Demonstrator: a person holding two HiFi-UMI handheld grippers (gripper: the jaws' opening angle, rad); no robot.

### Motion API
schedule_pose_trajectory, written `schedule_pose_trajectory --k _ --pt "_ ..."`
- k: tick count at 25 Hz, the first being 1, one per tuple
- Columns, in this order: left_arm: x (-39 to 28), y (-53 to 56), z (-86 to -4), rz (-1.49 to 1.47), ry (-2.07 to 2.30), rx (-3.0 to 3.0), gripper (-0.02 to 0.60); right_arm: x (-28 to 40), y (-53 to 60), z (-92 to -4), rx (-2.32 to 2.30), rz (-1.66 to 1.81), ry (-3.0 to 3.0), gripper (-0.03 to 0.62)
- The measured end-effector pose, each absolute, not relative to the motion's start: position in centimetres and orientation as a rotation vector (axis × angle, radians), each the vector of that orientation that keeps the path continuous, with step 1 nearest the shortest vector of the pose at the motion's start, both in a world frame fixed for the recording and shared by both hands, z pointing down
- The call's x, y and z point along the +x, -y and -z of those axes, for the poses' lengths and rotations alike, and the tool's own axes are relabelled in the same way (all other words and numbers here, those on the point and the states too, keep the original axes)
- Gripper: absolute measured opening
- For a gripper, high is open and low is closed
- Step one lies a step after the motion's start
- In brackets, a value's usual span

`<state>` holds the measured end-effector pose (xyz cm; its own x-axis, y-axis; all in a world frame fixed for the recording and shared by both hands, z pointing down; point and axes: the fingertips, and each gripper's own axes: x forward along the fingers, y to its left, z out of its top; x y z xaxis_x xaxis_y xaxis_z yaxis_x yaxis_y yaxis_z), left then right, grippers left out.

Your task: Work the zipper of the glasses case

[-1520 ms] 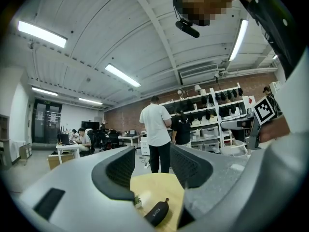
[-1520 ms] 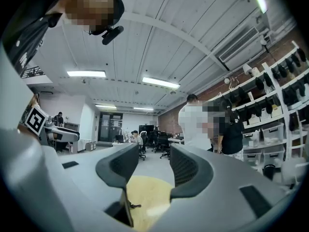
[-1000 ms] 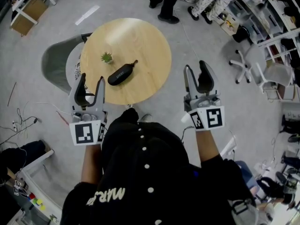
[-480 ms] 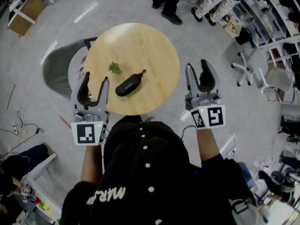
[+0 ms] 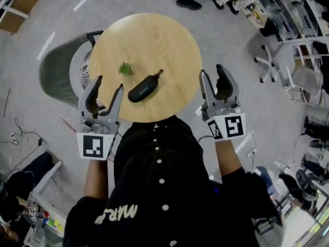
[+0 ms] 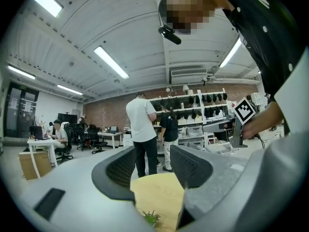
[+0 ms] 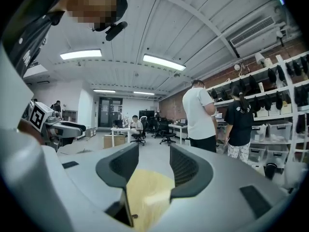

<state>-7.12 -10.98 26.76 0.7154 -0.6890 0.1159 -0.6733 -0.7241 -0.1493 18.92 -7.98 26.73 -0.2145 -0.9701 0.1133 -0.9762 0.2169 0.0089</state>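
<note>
Hovering near the round desk's (image 5: pixel 154 40) front edge, the left gripper (image 5: pixel 108 84) and right gripper (image 5: pixel 212 71) both gape wide, holding nothing. The black glasses case (image 5: pixel 143 90) lies mid-desk beside a small plant (image 5: pixel 125 68). If nothing pins it, tugging the zipper could skid it.

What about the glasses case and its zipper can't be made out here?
Whether the glasses case is zipped shut: head view, too small to tell.
Its print: head view, too small to read.
Case, left gripper view: only table and plant show between the open fingers of the left gripper, whose body hides the rest.
Case, right gripper view: the body of the right gripper hides all but a table strip.
</note>
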Motion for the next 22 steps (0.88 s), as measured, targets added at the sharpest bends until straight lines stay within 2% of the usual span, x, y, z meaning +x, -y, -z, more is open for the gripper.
schedule_pose_trajectory --k 9,22 --pt "-5.0 11.4 -32.5 0.408 -1.053 -2.892 0.215 17.2 10.9 -32.9 1.608 -0.128 2.400 0.183" --pt "-1.8 8.5 -47.3 0.739 -0.947 -3.095 0.213 13.7 11.8 -48.5 1.184 -0.265 2.293 0.176"
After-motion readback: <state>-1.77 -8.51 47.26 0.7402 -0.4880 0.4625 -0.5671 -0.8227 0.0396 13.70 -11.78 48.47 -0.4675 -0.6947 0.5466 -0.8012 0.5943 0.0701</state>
